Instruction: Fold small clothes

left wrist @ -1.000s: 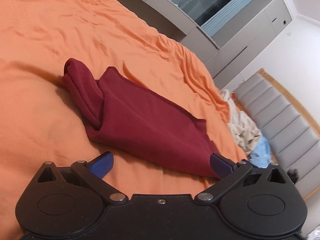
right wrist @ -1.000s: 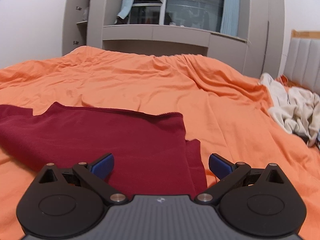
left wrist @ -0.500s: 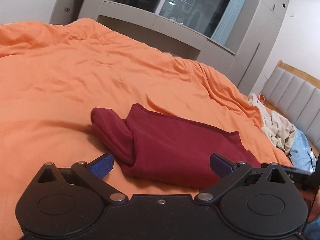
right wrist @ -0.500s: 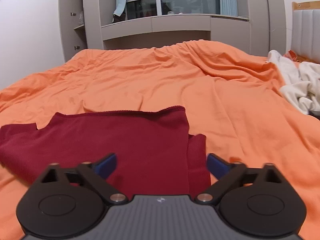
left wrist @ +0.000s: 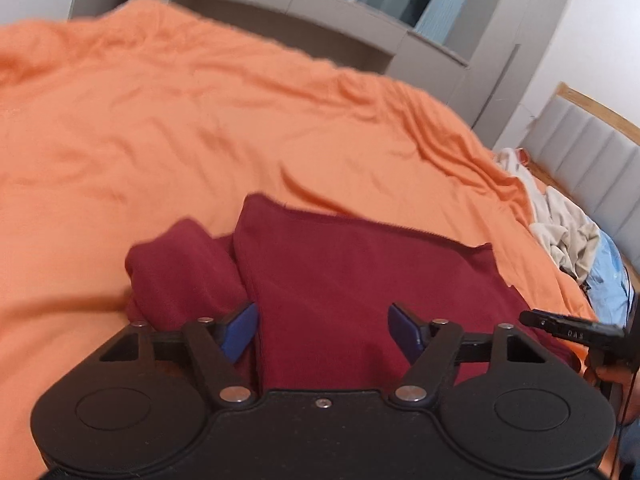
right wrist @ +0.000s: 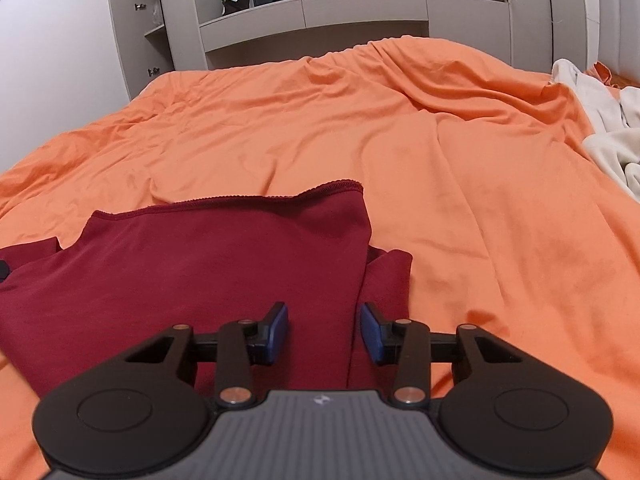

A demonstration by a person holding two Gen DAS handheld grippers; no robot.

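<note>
A dark red garment (left wrist: pixel 360 280) lies partly folded on the orange bedspread (left wrist: pixel 160 120). My left gripper (left wrist: pixel 322 330) is open, low over the garment's near left part, with its jaws either side of a fold edge. In the right wrist view the garment (right wrist: pixel 200 264) lies flat with a sleeve sticking out at the right. My right gripper (right wrist: pixel 324 334) is part open, its jaws astride the garment's right edge. The right gripper's tip (left wrist: pixel 568 328) shows at the right of the left wrist view.
A heap of cream and light blue clothes (left wrist: pixel 572 232) lies at the right by the padded headboard (left wrist: pixel 592 152); it also shows in the right wrist view (right wrist: pixel 612 136). Grey cabinets and a window (right wrist: pixel 320 8) stand beyond the bed's far edge.
Both grippers have moved forward and down onto the red garment. The jaws of both have narrowed, the right more than the left. The left view has swung level.
</note>
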